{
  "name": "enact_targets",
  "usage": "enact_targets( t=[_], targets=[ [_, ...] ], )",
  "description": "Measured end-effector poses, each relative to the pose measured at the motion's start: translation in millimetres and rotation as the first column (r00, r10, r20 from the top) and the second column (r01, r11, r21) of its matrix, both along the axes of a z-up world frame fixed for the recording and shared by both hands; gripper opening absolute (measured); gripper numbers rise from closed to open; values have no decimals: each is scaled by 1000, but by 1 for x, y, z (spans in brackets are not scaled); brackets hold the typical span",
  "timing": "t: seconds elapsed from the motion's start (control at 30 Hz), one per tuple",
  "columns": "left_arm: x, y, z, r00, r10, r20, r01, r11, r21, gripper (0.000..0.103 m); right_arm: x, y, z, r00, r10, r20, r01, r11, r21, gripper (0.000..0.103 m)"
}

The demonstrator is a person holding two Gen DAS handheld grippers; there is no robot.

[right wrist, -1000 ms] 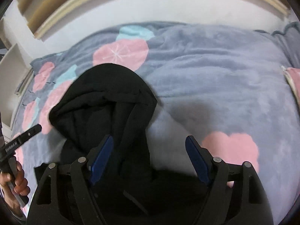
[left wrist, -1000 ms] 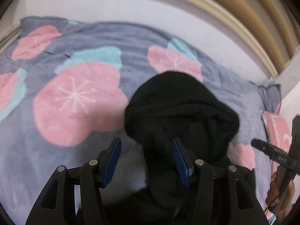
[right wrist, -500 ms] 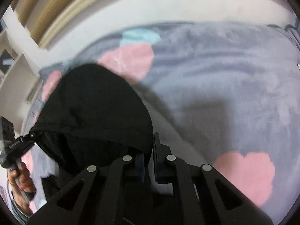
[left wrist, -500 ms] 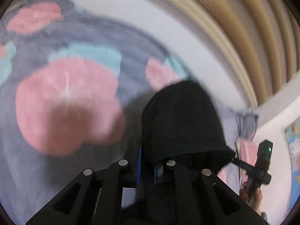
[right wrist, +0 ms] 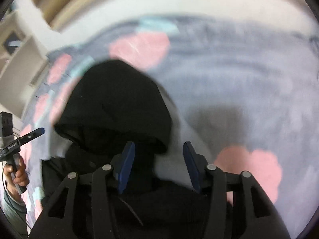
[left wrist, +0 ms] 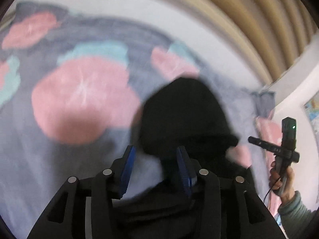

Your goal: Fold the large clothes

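Note:
A black hoodie (left wrist: 185, 115) lies on the bed, its hood (right wrist: 119, 99) bunched up and curling over just ahead of both grippers. My left gripper (left wrist: 155, 151) sits at the hood's left base. Its jaws are opening, and black cloth shows by the right pad without being pressed. My right gripper (right wrist: 158, 149) sits at the hood's right base. Its jaws are opening too, with cloth next to the left pad and pale blanket in the rest of the gap. Each view shows the other gripper (left wrist: 279, 147) (right wrist: 24, 137) held in a hand (left wrist: 283, 181). Both views are blurred.
A grey fleece blanket (left wrist: 83, 179) with pink and teal flowers covers the bed (right wrist: 249, 83). A white wall and beige curved bands (left wrist: 249, 20) lie beyond it. A pink pillow (left wrist: 267, 127) rests at the right edge and white shelves (right wrist: 18, 59) stand at the left.
Both grippers closed on the hood's base, rose with it, and now stand partly open again. The hood went from lying flat to bunched up and curled forward.

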State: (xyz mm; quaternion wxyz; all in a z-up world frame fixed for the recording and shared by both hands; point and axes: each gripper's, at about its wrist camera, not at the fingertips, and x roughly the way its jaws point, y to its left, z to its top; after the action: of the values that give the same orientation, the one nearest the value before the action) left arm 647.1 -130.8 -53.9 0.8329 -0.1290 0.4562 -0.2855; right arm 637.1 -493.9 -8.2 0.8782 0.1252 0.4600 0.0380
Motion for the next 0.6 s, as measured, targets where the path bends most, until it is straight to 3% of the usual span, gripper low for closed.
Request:
enact_targets(
  t=[0.1,0.2,0.3,0.4,0.5,0.57,0.6],
  targets=[
    [17,-21,29,996,13,83,-6,997,-82,59,30,22,20,998,30,47,-31,999,18,57],
    [43,-60,15,998,-8,70,10,1000,-27,59,65,53,-8,997,70,-18,-71,995,-76,61],
    [61,-89,-45,997,-39,-73,44,996,75,59,74,64,-66,986,84,-142,-104,984,-142,61],
    [58,-92,-99,985,-55,-163,77,989,130,59,70,63,-120,973,85,-213,-116,984,-136,61],
    [52,-89,-98,990,-52,-129,68,991,118,59,67,61,-117,979,83,-189,-109,985,-130,61],
    [50,-90,-84,991,-71,-115,85,989,125,59,68,60,-100,978,110,-176,-132,984,-118,61],
    [46,-90,-67,990,-114,-89,122,988,93,58,66,59,-82,982,139,-130,-151,985,-86,61]
  ],
)
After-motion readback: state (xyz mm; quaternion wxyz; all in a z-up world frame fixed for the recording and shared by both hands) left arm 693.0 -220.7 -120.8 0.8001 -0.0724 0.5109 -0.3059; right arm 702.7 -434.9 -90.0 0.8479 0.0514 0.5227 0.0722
